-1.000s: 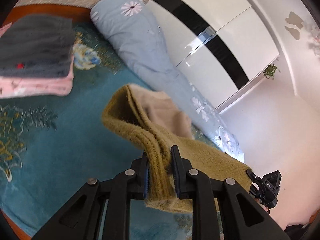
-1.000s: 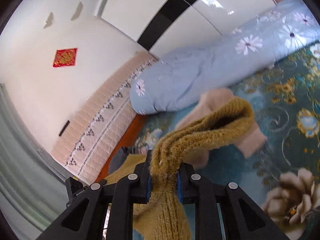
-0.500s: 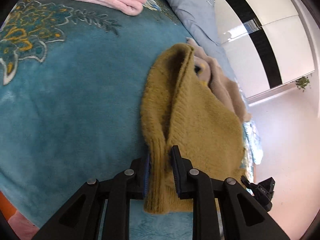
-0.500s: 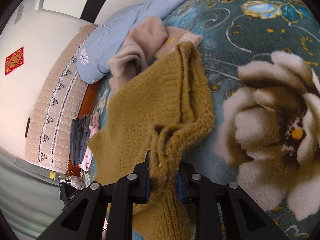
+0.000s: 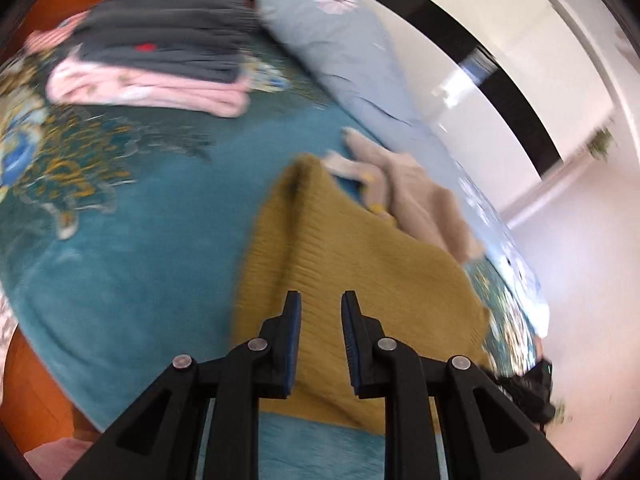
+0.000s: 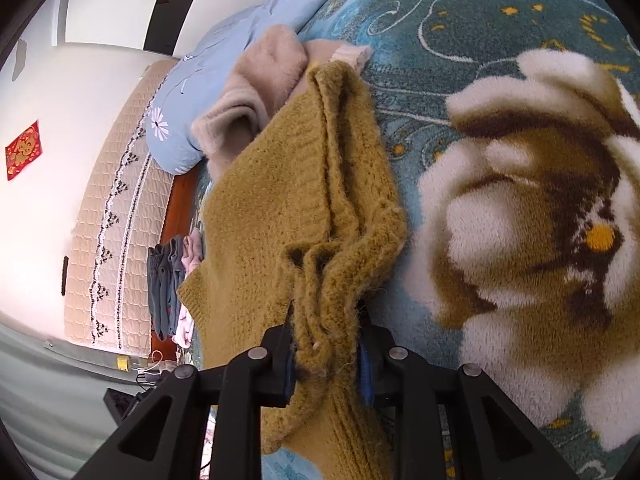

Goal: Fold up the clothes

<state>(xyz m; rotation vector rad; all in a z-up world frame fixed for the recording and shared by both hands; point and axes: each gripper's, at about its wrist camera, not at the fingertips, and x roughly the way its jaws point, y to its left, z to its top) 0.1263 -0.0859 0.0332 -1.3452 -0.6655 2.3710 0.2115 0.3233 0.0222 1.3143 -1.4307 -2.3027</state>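
A mustard knit sweater lies folded over on the teal floral blanket. My left gripper is open just above the sweater's near part, with nothing between its pads. My right gripper is shut on a bunched edge of the same sweater, low over the blanket. A beige garment lies crumpled just beyond the sweater; it also shows in the right wrist view.
A stack of folded grey and pink clothes sits at the far left of the bed. A long light-blue floral pillow runs along the bed's far side. A quilted headboard and white wardrobe doors stand behind.
The sweater came down from mid-air onto the blanket. My left gripper let go of it and opened. My right gripper keeps its hold and has lowered.
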